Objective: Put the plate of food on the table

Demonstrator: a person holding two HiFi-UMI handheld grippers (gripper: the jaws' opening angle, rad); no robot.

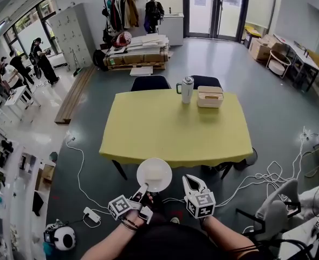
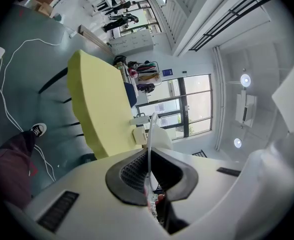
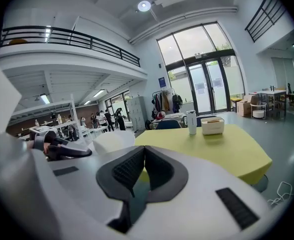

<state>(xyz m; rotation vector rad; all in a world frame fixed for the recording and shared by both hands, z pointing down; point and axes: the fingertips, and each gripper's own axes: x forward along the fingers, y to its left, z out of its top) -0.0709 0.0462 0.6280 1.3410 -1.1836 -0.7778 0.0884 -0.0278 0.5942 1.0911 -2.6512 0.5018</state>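
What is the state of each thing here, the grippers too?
plate, held by its rim in the air, not yet on the table
left gripper, shut on plate
right gripper, shut, empty
tumbler, upright on table, lid on
box, on table, lid on

We take the yellow rectangular table (image 1: pixel 175 126) as our landmark. On its far part, right of centre, stands a steel lidded tumbler (image 1: pixel 187 89), with a cream rectangular box (image 1: pixel 210 97) just to the tumbler's right. Behind the table we see two dark padded chairs (image 1: pixel 150 82) side by side. Before the table's near edge, the white round plate of food (image 1: pixel 154 174) is clamped by its rim in the left gripper (image 1: pixel 141 192). The right gripper (image 1: pixel 191 181) is just right of the plate. White cables (image 1: pixel 267 177) lie on the floor to the right of the table.
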